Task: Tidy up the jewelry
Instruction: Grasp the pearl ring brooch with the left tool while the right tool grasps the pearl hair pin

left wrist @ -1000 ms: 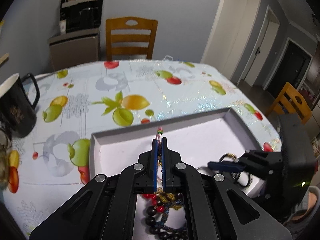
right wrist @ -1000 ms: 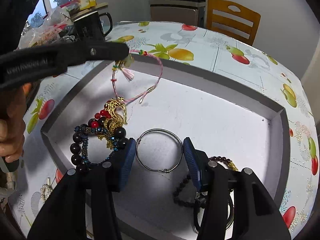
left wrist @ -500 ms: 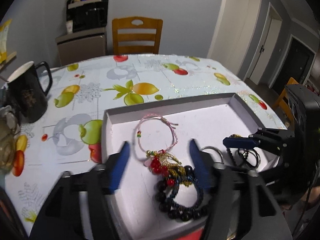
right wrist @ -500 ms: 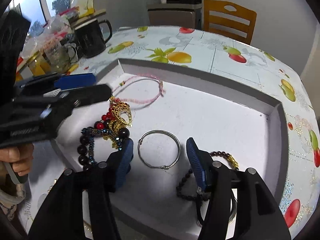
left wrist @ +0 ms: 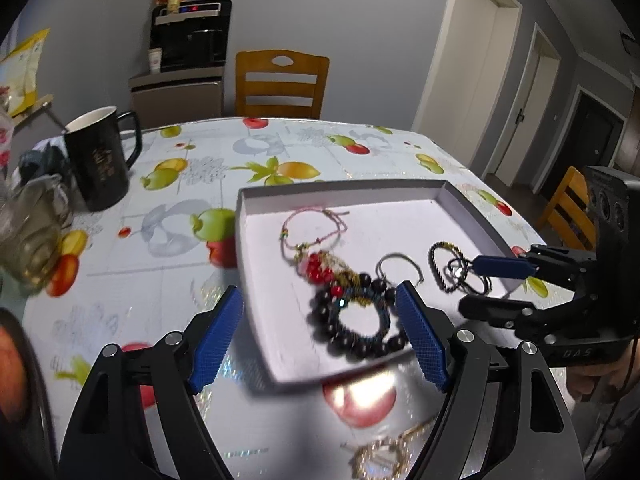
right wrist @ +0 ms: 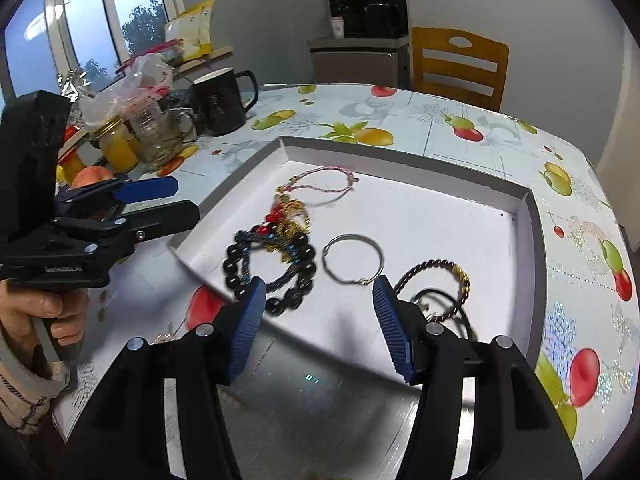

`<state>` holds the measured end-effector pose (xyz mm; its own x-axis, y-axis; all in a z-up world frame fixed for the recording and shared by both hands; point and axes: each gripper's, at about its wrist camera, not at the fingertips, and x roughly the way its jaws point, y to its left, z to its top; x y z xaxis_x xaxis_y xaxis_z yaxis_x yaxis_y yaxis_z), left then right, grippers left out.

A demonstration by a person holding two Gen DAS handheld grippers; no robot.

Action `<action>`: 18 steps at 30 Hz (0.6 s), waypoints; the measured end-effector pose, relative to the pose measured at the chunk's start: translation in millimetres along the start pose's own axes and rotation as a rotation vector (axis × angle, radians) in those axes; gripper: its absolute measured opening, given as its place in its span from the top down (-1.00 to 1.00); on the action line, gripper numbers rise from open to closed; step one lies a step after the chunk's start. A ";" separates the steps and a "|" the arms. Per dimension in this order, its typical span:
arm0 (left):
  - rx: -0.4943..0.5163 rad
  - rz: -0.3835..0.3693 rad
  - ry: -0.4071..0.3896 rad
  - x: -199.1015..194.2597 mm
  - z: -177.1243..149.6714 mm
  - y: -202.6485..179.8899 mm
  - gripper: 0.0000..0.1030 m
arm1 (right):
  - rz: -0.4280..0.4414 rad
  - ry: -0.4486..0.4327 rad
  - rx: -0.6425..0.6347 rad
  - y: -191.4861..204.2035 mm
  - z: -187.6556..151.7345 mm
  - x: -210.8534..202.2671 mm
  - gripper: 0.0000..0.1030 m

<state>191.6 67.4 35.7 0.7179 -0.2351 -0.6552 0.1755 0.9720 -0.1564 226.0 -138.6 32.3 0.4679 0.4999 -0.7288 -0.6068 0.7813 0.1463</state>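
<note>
A grey tray (left wrist: 244, 252) (right wrist: 536, 220) holds the jewelry. A pink cord bracelet (left wrist: 316, 226) (right wrist: 332, 182) lies at its far left. Next to it lies a dark bead bracelet (left wrist: 352, 320) (right wrist: 272, 268) tangled with red beads and gold chain. A silver bangle (left wrist: 400, 266) (right wrist: 354, 258) and a dark beaded bracelet (left wrist: 444, 264) (right wrist: 436, 274) lie to the right. My left gripper (left wrist: 320, 336) is open and empty, above the tray's near corner. My right gripper (right wrist: 318, 324) is open and empty at the tray's near edge. A gold chain (left wrist: 384, 454) lies on the table outside the tray.
A black mug (left wrist: 100, 156) (right wrist: 222, 100) stands at the table's left, with a glass mug (left wrist: 28, 232) (right wrist: 160, 136), jars and a plastic bag beside it. A wooden chair (left wrist: 282, 84) and a cabinet stand behind the table.
My left gripper opened and let the pink cord bracelet drop into the tray, then drew back and left. My right gripper drew back a little from the silver bangle.
</note>
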 end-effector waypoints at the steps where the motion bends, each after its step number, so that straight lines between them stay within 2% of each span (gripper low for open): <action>1: -0.006 -0.001 -0.001 -1.7 -2.6 0.8 -0.53 | 0.004 -0.003 -0.002 2.5 -2.1 -3.0 -0.09; 18: -0.049 0.009 0.010 -27.1 -51.3 12.1 -0.53 | 0.044 -0.014 -0.024 24.7 -40.2 -20.5 -0.09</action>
<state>139.8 85.7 13.6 0.7123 -0.2270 -0.6641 0.1359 0.9730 -0.1867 175.5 -144.6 24.0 0.4491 0.5387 -0.7128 -0.6419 0.7495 0.1620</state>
